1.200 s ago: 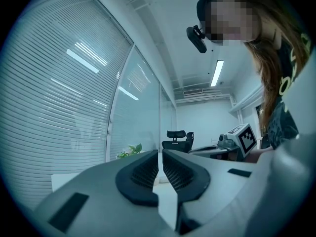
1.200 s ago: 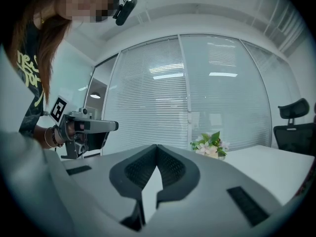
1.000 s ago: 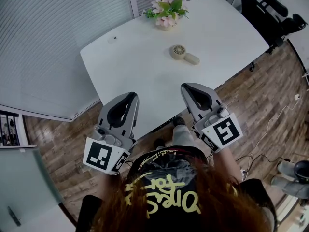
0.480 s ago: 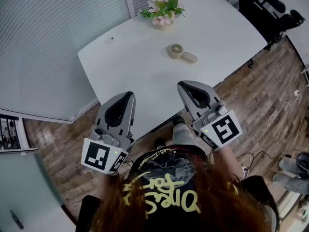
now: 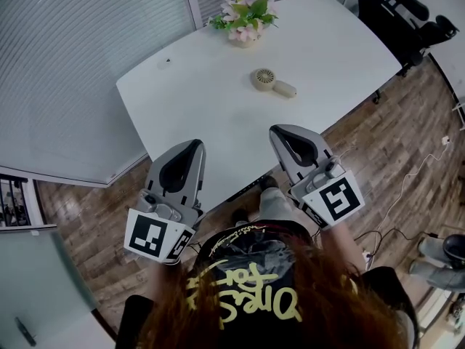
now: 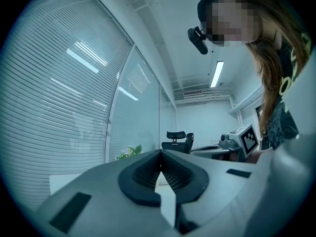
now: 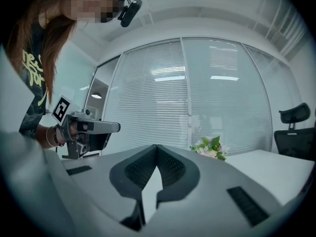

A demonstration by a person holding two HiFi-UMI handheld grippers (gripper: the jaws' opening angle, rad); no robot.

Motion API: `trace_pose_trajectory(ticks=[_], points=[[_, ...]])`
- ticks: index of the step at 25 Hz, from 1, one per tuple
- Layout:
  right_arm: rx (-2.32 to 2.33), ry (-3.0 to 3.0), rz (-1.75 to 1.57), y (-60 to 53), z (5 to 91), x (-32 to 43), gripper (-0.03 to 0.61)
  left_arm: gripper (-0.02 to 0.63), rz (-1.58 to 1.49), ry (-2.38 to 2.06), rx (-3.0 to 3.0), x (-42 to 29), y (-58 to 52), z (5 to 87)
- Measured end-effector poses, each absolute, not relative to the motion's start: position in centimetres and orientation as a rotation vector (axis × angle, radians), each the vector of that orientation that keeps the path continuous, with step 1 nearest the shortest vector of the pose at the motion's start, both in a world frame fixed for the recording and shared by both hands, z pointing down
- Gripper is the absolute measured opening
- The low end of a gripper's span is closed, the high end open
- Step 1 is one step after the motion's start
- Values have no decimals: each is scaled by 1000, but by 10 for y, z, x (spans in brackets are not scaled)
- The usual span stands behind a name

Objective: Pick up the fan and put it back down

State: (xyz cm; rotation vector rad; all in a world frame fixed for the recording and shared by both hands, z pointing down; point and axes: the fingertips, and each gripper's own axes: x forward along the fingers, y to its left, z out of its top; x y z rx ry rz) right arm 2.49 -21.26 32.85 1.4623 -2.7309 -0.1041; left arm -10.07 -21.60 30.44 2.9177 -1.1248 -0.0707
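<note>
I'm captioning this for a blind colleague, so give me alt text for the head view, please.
Seen from above, a person holds the left tongs and right tongs, both shut and empty, by the near edge of a white table. A small beige fan lies mid-table, with flowers at the far edge and a black chair to the right.

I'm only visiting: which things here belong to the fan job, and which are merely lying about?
Part of the job:
- fan, lying on the white table
- left tool and right tool, both shut and holding nothing

Just lying about:
- flowers at the table's far edge
- black office chair beside the table
</note>
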Motion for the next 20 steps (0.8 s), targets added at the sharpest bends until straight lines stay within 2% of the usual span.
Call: trace_pose_trajectory(ticks=[20], points=[[1477,-2742,-31,-204,332,23,3,-8,-76,-1113,2910,-100,-208,308]])
